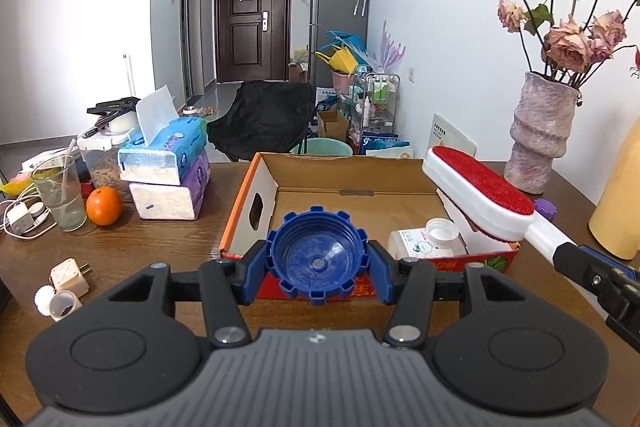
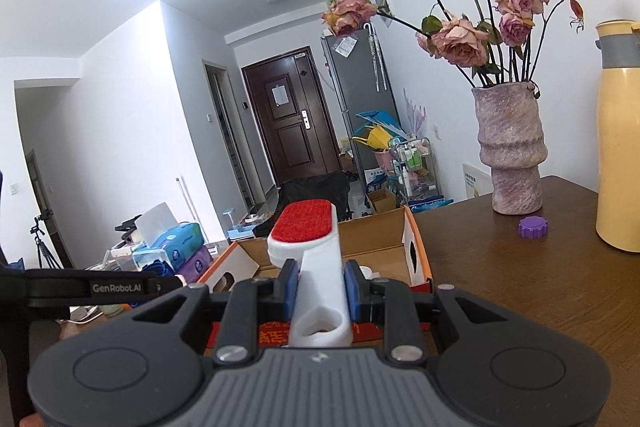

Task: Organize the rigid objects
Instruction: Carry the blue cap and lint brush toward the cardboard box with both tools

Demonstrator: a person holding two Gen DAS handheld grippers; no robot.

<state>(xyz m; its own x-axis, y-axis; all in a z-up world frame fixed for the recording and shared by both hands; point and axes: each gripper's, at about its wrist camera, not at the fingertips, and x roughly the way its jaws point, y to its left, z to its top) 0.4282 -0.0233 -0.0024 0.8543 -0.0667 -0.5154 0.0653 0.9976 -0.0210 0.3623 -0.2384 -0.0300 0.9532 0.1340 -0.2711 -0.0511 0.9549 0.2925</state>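
My left gripper (image 1: 318, 263) is shut on a large blue notched cap (image 1: 318, 254), hollow side toward the camera, held just in front of the near wall of an open cardboard box (image 1: 352, 199). A white bottle (image 1: 424, 241) lies inside the box at its near right corner. My right gripper (image 2: 318, 287) is shut on the white handle of a lint brush (image 2: 306, 223) with a red pad, its head over the box (image 2: 372, 243). In the left wrist view the brush (image 1: 480, 191) hangs over the box's right wall.
On the brown table stand a vase of dried roses (image 1: 540, 139), a yellow flask (image 2: 618, 147) and a small purple cap (image 2: 533, 227) to the right. To the left are tissue packs (image 1: 168, 171), an orange (image 1: 104, 205), a glass (image 1: 60, 193), a plug (image 1: 70, 277).
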